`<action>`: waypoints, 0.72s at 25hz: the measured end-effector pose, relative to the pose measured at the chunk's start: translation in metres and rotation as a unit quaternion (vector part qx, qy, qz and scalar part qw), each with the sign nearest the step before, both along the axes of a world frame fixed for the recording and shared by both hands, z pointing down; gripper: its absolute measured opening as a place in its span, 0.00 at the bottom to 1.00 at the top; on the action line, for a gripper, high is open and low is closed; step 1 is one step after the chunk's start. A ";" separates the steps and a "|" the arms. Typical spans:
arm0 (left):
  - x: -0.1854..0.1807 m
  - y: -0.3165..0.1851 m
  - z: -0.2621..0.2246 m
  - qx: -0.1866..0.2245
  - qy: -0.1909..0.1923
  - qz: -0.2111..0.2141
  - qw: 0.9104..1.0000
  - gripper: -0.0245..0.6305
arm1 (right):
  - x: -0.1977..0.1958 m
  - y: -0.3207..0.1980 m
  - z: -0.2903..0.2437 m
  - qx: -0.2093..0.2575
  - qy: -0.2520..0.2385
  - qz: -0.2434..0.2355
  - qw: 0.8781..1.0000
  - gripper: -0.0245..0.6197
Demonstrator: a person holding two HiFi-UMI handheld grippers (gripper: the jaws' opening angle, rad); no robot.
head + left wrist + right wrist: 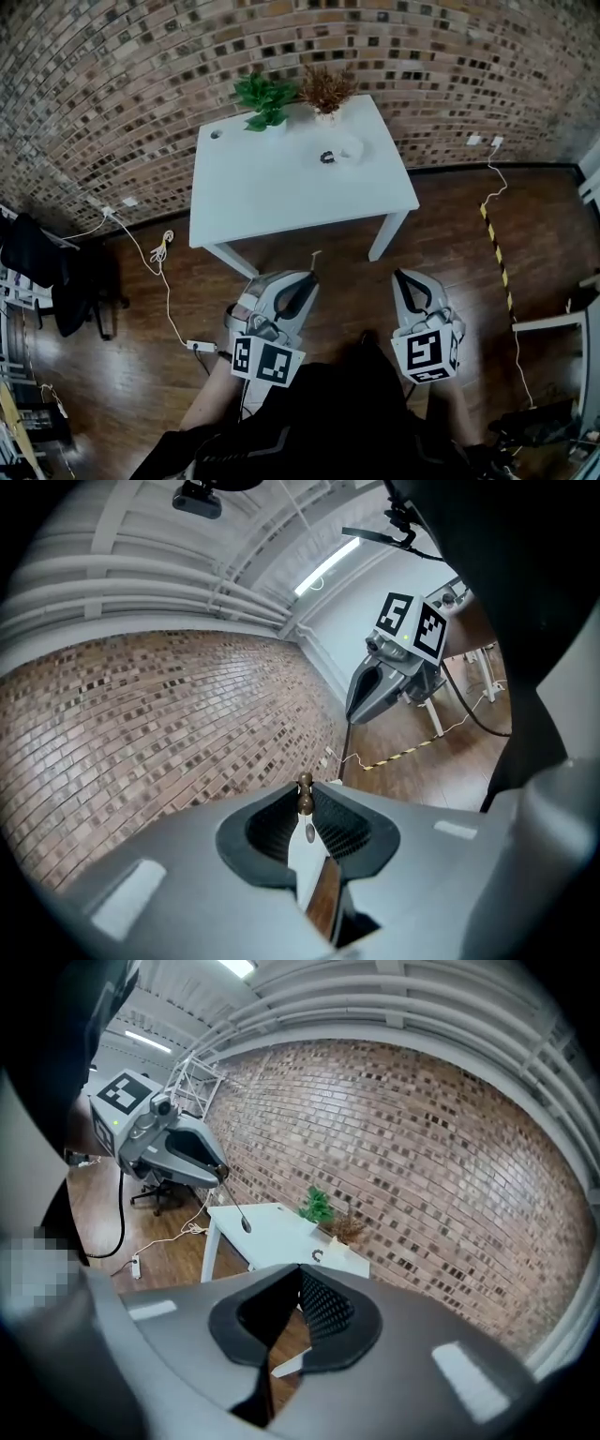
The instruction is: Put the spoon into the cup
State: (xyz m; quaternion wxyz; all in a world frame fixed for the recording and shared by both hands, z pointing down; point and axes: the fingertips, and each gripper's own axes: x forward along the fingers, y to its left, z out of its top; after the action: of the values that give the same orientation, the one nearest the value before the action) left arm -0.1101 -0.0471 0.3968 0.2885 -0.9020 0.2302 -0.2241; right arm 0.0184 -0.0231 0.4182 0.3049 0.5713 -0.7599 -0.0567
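My left gripper (305,278) is shut on a thin spoon (314,260), which sticks out ahead of the jaws over the wooden floor. In the left gripper view the spoon (305,799) has a brown knobbed end between the pads. From the right gripper view the spoon (236,1211) hangs slanting down from the left gripper (223,1177). A white cup (351,150) stands far ahead on the white table (281,187), next to a small dark ring-shaped thing (327,157). My right gripper (408,279) looks shut and holds nothing; it is level with the left one.
Two potted plants, one green (263,99) and one dried brown (325,91), stand at the table's back edge against the brick wall. Cables and a power strip (200,346) lie on the floor at left. A dark chair (56,277) stands far left. Striped tape (497,253) runs along the floor at right.
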 end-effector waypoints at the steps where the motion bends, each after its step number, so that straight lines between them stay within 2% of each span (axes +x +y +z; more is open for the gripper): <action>1: 0.010 -0.007 0.000 0.001 -0.001 -0.003 1.000 0.10 | 0.008 -0.008 -0.001 0.004 0.000 -0.005 1.000 0.05; 6: 0.053 -0.034 -0.006 0.000 0.002 -0.030 1.000 0.10 | 0.043 -0.046 -0.003 0.018 -0.004 -0.038 0.999 0.05; 9: 0.078 -0.054 -0.012 -0.002 -0.011 -0.045 0.999 0.10 | 0.064 -0.068 -0.009 0.026 -0.015 -0.058 0.998 0.05; 13: 0.113 -0.080 -0.019 0.005 -0.014 -0.063 0.998 0.10 | 0.097 -0.094 -0.012 0.019 -0.017 -0.070 0.997 0.05; 18: 0.127 -0.109 -0.008 -0.008 -0.008 -0.072 0.997 0.10 | 0.114 -0.128 0.003 0.009 -0.026 -0.078 0.997 0.05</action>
State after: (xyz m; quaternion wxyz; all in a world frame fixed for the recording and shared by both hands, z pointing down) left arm 0.0172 -0.1560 0.3888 0.2660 -0.8835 0.2906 -0.2534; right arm 0.1327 -0.1509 0.4217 0.2748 0.5141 -0.8093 -0.0726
